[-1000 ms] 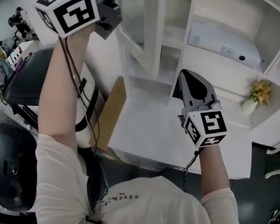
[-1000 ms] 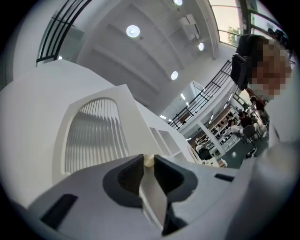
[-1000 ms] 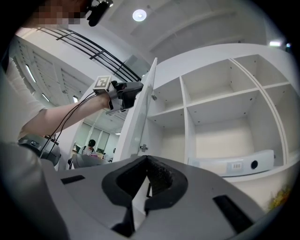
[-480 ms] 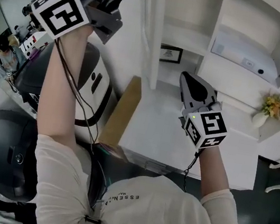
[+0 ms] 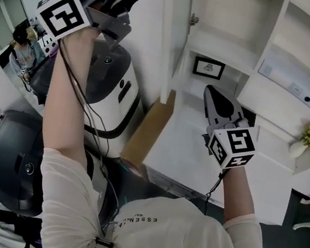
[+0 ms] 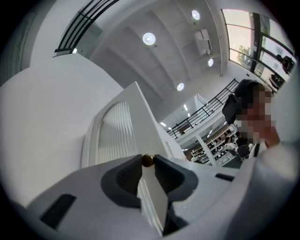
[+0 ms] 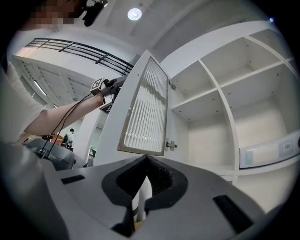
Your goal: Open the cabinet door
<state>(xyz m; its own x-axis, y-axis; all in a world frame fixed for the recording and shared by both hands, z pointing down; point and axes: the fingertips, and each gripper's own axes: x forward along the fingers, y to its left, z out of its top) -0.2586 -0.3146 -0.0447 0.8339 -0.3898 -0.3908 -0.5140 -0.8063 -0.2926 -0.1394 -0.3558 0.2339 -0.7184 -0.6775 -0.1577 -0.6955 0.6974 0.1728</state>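
Since the earlier frames the door (image 5: 171, 40) has swung further out from the cabinet (image 5: 231, 27) and now stands edge-on in the head view, with the open shelves showing behind it. The left gripper (image 6: 147, 165) has the small brass knob (image 6: 147, 160) pinched between its jaw tips. Its jaws have just been opening a little, yet both tips look to be touching the knob. The right gripper (image 5: 211, 92) hangs over the counter (image 5: 179, 154) with its jaws together and nothing in them.

The knob is round, smooth and caught only at the very tips, so it may slip out if the jaws ease any wider or the pull runs off the door's arc. A freed door could drift back on its hinge (image 7: 171, 145). Pulled too far, it could strain that hinge or swing toward the white machine (image 5: 117, 87) on the left.

The counter is white and bare where it shows, with a small frame (image 5: 208, 68) on a shelf just behind it and a vase (image 5: 300, 147) well to the right. The room is tall and white, with round ceiling lights, a railing and a big window.
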